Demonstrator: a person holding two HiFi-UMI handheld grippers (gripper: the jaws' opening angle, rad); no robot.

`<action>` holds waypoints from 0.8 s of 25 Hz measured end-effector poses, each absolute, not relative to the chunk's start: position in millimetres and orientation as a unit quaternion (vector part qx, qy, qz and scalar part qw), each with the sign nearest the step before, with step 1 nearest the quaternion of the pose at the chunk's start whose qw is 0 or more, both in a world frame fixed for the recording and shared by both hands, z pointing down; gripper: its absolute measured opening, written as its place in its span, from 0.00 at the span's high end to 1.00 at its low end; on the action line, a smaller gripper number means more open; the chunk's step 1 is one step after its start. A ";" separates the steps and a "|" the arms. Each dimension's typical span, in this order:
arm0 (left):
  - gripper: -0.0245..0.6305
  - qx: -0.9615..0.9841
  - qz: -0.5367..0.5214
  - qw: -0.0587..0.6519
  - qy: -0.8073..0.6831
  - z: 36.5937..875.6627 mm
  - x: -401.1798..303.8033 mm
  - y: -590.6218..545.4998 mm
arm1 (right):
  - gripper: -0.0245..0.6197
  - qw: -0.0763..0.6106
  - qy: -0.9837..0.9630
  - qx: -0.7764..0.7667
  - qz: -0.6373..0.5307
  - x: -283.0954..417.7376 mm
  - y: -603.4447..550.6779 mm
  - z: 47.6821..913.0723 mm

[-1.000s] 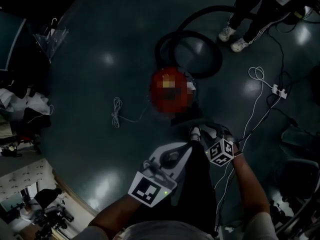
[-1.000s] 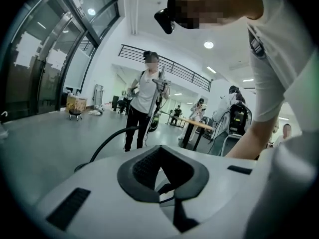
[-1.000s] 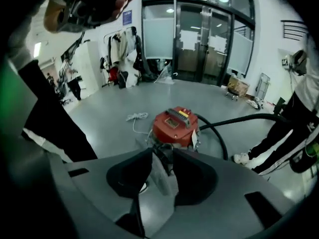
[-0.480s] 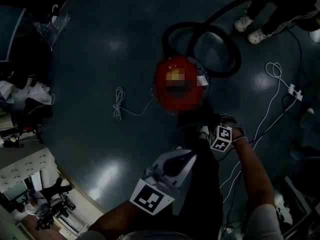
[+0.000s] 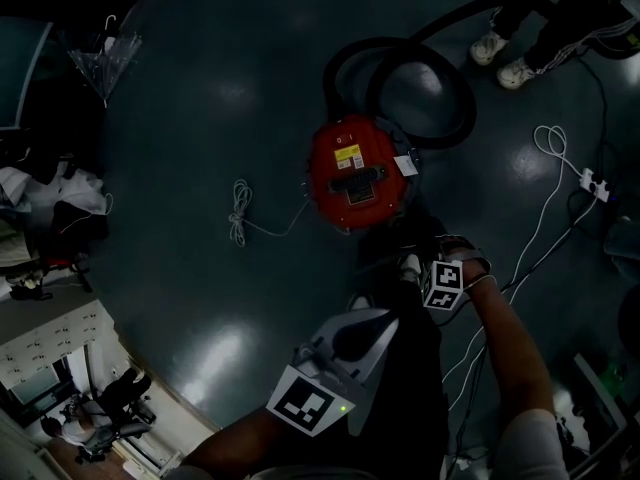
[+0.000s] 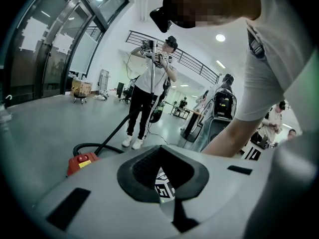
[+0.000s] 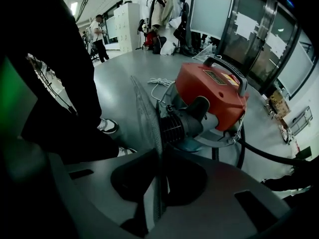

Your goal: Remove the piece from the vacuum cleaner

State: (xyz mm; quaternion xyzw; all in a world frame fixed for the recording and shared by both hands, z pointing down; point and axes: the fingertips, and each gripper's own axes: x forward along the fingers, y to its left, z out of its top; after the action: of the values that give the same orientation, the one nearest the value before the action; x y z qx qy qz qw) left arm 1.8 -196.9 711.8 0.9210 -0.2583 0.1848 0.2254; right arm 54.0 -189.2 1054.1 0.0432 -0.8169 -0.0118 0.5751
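Down on the dark floor, the red vacuum cleaner (image 5: 355,173) sits just ahead of the person's shoes, its black hose (image 6: 114,132) looping away behind it toward someone else standing further off. A coiled white cord (image 5: 238,223) lies on the floor to its left, well apart from it.

The right gripper (image 7: 158,158) is low and close to the machine, jaws pinched together on the piece (image 7: 144,118), a thin round mesh disc seen almost edge-on, standing upright between the pads. The disc is just beside the black ribbed cylinder (image 7: 177,126) that juts from the vacuum's near end; from where I stand I can't say whether the two touch. The vacuum's carry handle (image 7: 227,71) runs along its top, away from the gripper.

The left gripper (image 6: 158,149) is held back and higher, near the person's body, jaws brought together with nothing between them. Through the hollow of its pads shows the marker cube (image 5: 443,286) of the right gripper.
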 end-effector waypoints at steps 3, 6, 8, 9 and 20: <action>0.95 0.921 0.189 0.227 -0.254 713.2 4.6 -194.2 | 0.89 0.577 -0.816 0.040 0.000 55.9 -186.1 1057.3; 0.95 0.922 0.191 0.225 -0.252 710.8 6.9 -191.5 | 0.91 0.580 -0.815 0.014 -0.009 55.1 -174.4 1054.3; 0.95 0.922 0.190 0.227 -0.251 709.0 8.3 -189.0 | 0.91 0.580 -0.814 -0.010 -0.024 51.1 -162.1 1051.4; 0.95 0.922 0.190 0.228 -0.250 708.5 8.9 -187.6 | 0.91 0.581 -0.813 -0.023 -0.032 49.0 -154.8 1050.9; 0.95 0.928 0.185 0.213 -0.242 658.6 1.5 -164.1 | 0.91 0.553 -0.831 0.050 0.029 37.4 -120.7 962.8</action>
State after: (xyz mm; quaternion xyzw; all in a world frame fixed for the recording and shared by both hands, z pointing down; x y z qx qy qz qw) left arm 1.5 -164.1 658.6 0.9284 -0.2420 0.1854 0.2126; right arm 37.4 -120.7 962.8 0.0504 -0.8311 0.0292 0.5531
